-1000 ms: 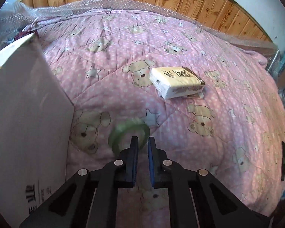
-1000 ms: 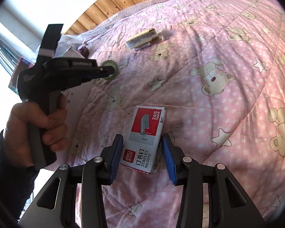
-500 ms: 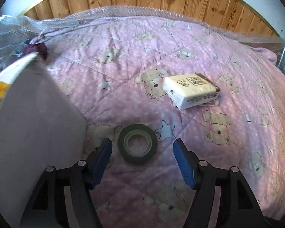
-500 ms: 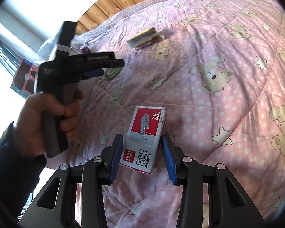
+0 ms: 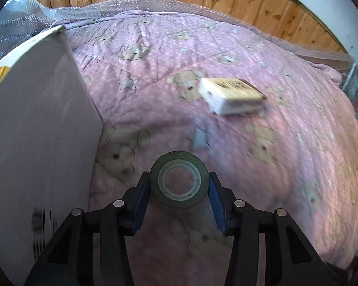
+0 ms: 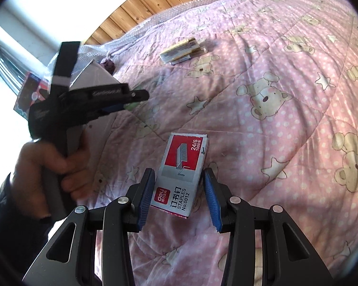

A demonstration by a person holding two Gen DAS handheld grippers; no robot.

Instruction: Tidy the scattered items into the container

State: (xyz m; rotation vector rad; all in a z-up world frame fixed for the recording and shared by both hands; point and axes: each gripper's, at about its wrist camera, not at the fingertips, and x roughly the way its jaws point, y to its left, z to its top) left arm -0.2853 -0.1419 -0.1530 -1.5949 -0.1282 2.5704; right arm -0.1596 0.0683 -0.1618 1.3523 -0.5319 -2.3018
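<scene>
Dropped back over the tape roll [image 5: 179, 183], the left gripper [image 5: 179, 190] now brackets it with both pads at its sides, seemingly grasping it near the white box [image 5: 35, 128] on the quilt [image 5: 226, 54], while the right gripper [image 6: 179, 190] straddles the staple box [image 6: 181, 170], unclenched.

A dark green tape roll [image 5: 179, 180] with a clear core lay flat just beside the white container [image 5: 35, 128] on the bed. A red-and-grey staples box [image 6: 182, 174] lay flat nearer the camera — a cream packet [image 5: 231, 95] sat farther from the container.
</scene>
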